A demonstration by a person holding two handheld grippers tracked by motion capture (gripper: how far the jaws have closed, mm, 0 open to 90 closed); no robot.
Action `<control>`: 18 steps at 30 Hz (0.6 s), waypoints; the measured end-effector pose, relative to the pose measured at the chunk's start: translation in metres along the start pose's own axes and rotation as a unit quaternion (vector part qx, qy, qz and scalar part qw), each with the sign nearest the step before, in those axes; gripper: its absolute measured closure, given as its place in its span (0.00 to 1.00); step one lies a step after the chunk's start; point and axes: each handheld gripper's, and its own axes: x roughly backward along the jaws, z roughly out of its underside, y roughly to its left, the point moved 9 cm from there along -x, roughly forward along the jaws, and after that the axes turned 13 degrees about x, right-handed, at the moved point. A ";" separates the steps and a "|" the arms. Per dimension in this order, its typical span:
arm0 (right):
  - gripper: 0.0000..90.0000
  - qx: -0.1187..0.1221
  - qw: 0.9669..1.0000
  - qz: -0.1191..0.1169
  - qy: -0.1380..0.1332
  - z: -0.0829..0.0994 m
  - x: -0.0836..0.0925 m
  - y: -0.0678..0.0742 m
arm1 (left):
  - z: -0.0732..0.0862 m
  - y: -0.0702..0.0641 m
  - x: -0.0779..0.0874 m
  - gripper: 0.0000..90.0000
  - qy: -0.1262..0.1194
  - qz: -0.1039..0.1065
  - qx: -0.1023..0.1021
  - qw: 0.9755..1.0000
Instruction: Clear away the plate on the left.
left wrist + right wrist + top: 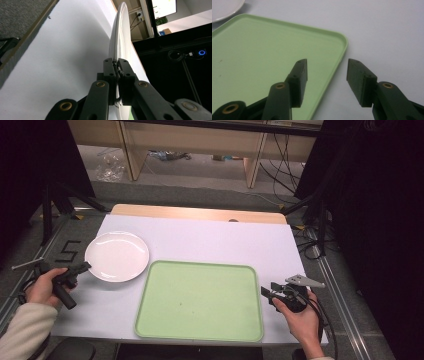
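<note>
1. Left gripper [116,65]: the jaws are pressed onto the near rim of the white plate [117,255], one jaw above the rim and one below. The plate sits on the white tabletop [210,240], at its left side, just beside the far-left corner of the green tray [200,301].
2. Right gripper [327,82]: the jaws are spread with nothing between them. It hovers at the right edge of the tray, one jaw over the tray floor and one over the tabletop, so the raised rim lies between the jaws.
3. Risk, plate slip: the grip covers only a thin strip of a smooth, glazed-looking rim. If the plate is lifted from this single point, its weight will likely lever against the jaws and it may pivot or slide out.
4. Risk, collision: the tray rim stands proud of the tabletop. A plate moved low toward the tray could strike that rim and push the tray.
5. Risk, tray shift: the tray is unrestrained until the right gripper closes on its edge.
6. Containers: the plate holds nothing. The tray holds nothing; small dark specks mark its floor.
</note>
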 end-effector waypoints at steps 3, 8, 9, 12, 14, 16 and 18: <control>0.58 -0.001 1.000 -0.001 0.002 0.000 0.000 0.000 | 0.003 -0.005 -0.001 0.96 0.003 0.013 0.005 1.000; 0.58 -0.002 1.000 0.002 0.002 0.000 0.000 0.000 | 0.007 -0.011 -0.002 0.96 0.012 0.025 0.001 1.000; 0.58 -0.002 1.000 0.002 0.002 0.000 0.000 0.000 | 0.007 -0.011 -0.002 0.96 0.012 0.025 0.001 1.000; 0.58 -0.002 1.000 0.003 0.002 0.000 0.000 -0.001 | 0.009 -0.014 -0.003 0.96 0.018 0.024 -0.005 1.000; 0.58 -0.005 1.000 0.000 0.005 0.001 0.001 0.000 | 0.010 -0.014 -0.003 0.96 0.016 0.017 -0.002 1.000; 0.58 -0.005 1.000 0.001 0.005 0.001 0.001 0.000 | 0.011 -0.017 -0.004 0.96 0.021 0.035 0.000 0.999; 0.58 -0.005 1.000 0.001 0.005 0.001 0.001 0.000 | 0.013 -0.017 -0.004 0.96 0.026 0.030 -0.008 0.999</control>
